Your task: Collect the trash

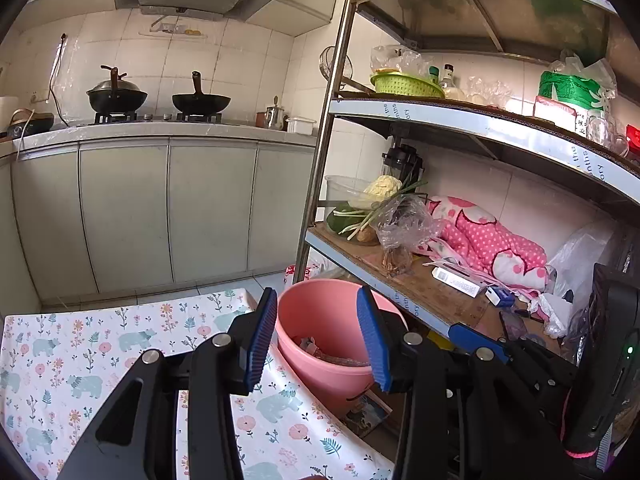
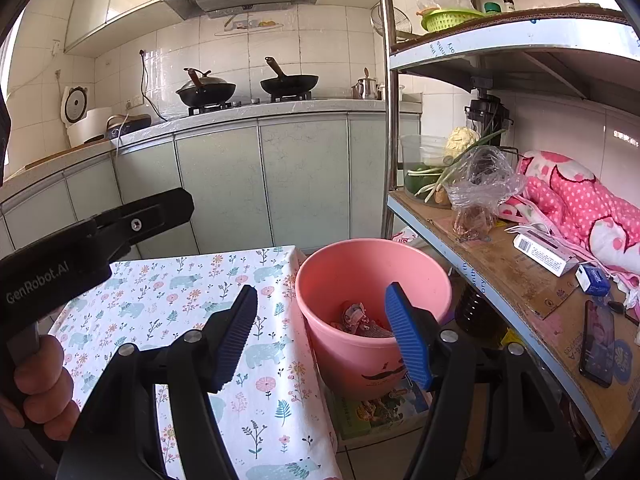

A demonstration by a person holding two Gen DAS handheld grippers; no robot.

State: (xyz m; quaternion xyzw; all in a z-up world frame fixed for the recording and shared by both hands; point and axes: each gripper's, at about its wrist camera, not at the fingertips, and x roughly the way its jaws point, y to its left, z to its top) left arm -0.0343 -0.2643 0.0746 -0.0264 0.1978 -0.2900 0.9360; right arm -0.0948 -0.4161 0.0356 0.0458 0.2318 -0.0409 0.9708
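Trash — crumpled, in pink bucket.

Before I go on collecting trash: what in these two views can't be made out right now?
- Pink bucket contents: both views show only crumpled scraps; near wall and right gripper finger cover the rest.
- Near end of the flowered tablecloth: hidden by left gripper body in left view, cut off below in right view.
- White box label on the shelf: too small.

Both pictures are bright and sharp, lit by soft daylight. The white wall tiles shine a little. The round lens bends straight lines, and the corners go black. Under the shelf it looks darker, maybe shadow.
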